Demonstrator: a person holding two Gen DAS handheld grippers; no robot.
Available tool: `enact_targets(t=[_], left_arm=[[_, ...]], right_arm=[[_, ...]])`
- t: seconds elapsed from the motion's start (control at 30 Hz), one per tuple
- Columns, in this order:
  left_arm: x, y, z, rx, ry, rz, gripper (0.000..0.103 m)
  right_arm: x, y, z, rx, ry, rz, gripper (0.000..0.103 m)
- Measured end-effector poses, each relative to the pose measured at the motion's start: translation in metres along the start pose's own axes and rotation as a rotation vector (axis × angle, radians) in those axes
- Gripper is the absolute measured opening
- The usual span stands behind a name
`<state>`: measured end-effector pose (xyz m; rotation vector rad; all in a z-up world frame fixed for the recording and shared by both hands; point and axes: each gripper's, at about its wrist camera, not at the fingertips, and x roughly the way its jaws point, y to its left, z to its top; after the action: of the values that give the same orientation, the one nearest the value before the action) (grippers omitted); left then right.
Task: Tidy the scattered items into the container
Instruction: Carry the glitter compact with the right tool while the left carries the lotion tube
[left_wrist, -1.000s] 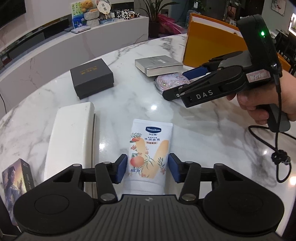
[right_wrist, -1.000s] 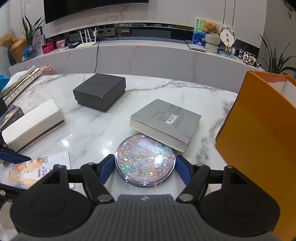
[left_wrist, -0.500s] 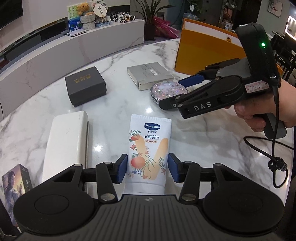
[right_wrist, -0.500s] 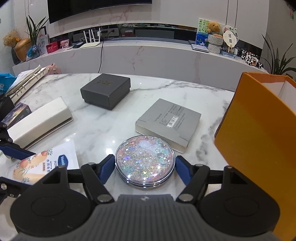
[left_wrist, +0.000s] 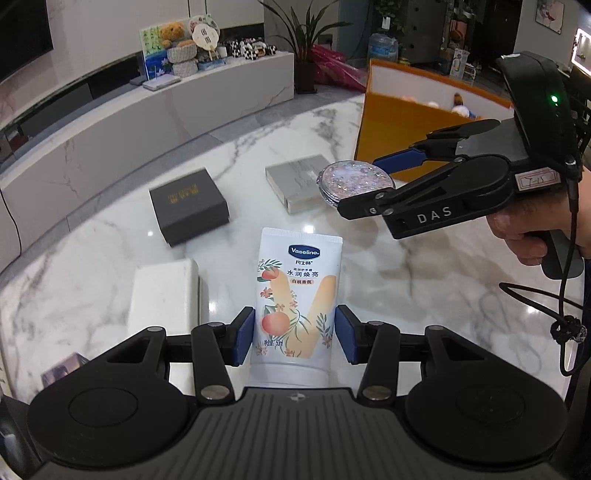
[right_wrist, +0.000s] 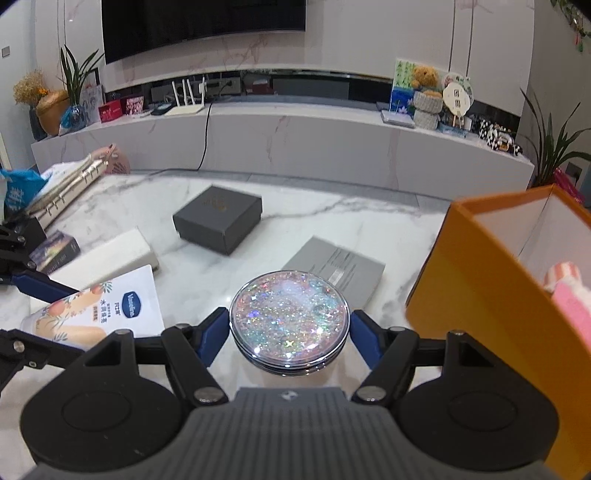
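Left wrist view: left gripper (left_wrist: 294, 334) clamps the soft, squeezable Vaseline tube (left_wrist: 295, 295) at its lower body; at two o'clock, right gripper (left_wrist: 364, 181) pinches the rigid, slick glitter compact (left_wrist: 352, 181) across its rim.

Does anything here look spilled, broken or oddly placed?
Nothing looks spilled or damaged. The hand cream tube and glitter compact are simply held in the fingers. The dark box and grey box lie scattered on the marble table.

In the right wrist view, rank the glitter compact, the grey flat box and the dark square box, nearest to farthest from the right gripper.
1. Glitter compact, clamped in the right gripper.
2. Grey flat box, just behind it.
3. Dark square box, farther back, to the left.
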<state>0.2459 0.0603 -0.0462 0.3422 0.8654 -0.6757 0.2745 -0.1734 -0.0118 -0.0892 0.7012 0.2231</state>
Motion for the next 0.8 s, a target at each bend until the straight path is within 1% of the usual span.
enact_targets(t=[0.23,0.37,0.57,0.8], left_arm=[[-0.020,-0.004,0.021,0.032,-0.019,0.023,0.055],[-0.030,-0.005,0.037,0.032,-0.046,0.025,0.055],[-0.047,-0.017,0.075,0.062,-0.092,0.041,0.055],[-0.082,-0.041,0.127,0.119,-0.182,0.062,0.055]], right_arm=[[-0.026,-0.013,0.022,-0.003,-0.061,-0.014,0.073],[-0.042,-0.024,0.036,0.001,-0.099,-0.020,0.073],[-0.070,-0.044,0.056,0.002,-0.155,-0.043,0.073],[-0.122,-0.071,0.083,-0.025,-0.244,-0.077,0.073]])
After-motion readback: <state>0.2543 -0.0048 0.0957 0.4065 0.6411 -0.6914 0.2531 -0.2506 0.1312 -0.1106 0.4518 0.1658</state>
